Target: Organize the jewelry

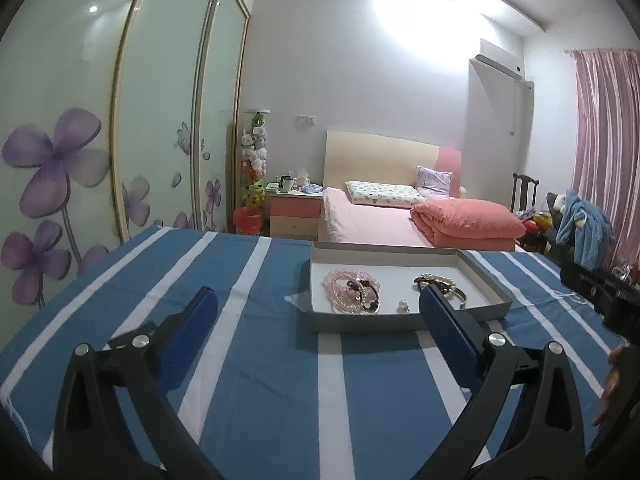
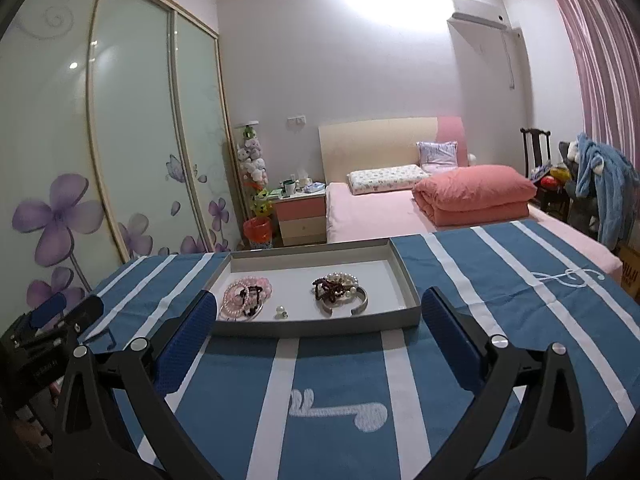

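A shallow grey tray [image 1: 404, 322] [image 2: 316, 327] with a white floor sits on the blue striped cloth. In it lie a pile of pink and dark bead bracelets [image 1: 352, 292] [image 2: 246, 294], a small pearl ring [image 1: 403, 305] [image 2: 281, 312], and a pile of pearl and dark bracelets with a silver bangle [image 1: 440, 282] [image 2: 340, 292]. My left gripper [image 1: 318, 304] is open and empty, just short of the tray's near left side. My right gripper [image 2: 320, 308] is open and empty, its fingers straddling the tray's near edge. The left gripper also shows at the left edge of the right wrist view [image 2: 60, 312].
The table carries a blue cloth with white stripes [image 1: 260, 380] [image 2: 500, 280]. The right gripper's black body [image 1: 600, 292] sits at the right edge. Behind stand a pink bed [image 1: 380, 220], a nightstand [image 2: 302, 216] and a floral wardrobe [image 1: 80, 140].
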A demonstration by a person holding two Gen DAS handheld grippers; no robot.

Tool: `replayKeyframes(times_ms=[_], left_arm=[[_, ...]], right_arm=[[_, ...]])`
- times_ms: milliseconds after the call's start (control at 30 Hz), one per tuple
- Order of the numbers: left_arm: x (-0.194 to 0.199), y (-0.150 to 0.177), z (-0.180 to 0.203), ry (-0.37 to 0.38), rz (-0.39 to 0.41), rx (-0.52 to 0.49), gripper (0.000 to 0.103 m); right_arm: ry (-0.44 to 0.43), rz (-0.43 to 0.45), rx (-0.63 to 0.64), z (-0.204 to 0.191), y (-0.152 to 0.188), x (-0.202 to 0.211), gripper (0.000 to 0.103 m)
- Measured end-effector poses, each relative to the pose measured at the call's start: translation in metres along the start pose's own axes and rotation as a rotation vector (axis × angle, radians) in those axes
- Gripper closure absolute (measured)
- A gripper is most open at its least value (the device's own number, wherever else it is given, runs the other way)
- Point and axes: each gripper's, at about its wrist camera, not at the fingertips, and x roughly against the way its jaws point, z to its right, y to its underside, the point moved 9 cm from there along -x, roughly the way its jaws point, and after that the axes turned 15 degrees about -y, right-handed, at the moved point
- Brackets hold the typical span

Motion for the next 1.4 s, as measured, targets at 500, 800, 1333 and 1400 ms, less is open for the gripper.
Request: replayKeyframes(times_ms=[500,800,1333,1400], left_arm=[[0.027,0.012,-0.006,-0.074,0.044,-0.011,0.004],[0.027,0.019,-0.001,-0.037,0.039,-0.008,0.004],[0.028,0.019,-0.001,-0.051,0.041,-0.015,0.004],[0.028,0.020,-0.002,-0.057,0.039,-0.016,0.004]], right_arm=[[0.066,0.079,0.090,-0.009,0.017,0.037,0.002],[0.065,0.093,0.077,-0.006,0.026,0.041,0.002],[0.079,0.083,0.079,-0.004,0.030,0.043,0.002],[0.079,0.082,0.078,-0.004,0.030,0.042,0.002]])
